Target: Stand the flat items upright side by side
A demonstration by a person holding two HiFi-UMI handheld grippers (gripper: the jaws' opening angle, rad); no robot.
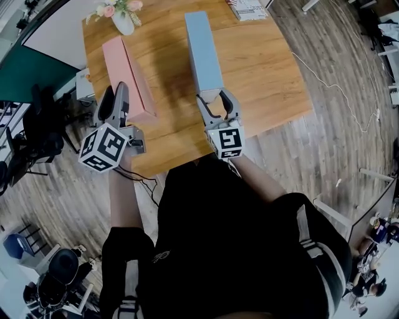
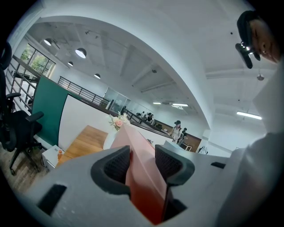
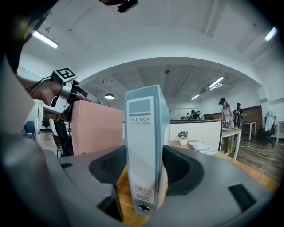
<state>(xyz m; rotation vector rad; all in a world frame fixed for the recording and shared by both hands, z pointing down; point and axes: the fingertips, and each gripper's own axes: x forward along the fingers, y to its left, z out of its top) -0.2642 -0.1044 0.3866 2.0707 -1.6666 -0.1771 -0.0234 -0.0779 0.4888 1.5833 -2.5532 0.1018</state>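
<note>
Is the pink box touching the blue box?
Apart. The head view shows a wide strip of bare wooden table between the pink box and the blue box.

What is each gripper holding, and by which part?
Left gripper: pink file box, near narrow end. Right gripper: blue file box, labelled spine end.

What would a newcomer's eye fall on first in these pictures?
Two file boxes stand upright on the wooden table, with a gap between them: the pink box on the left and the blue box on the right. The left gripper clamps the near end of the pink one, and the right gripper clamps the blue one. A vase of flowers sits at the table's far left corner.
</note>
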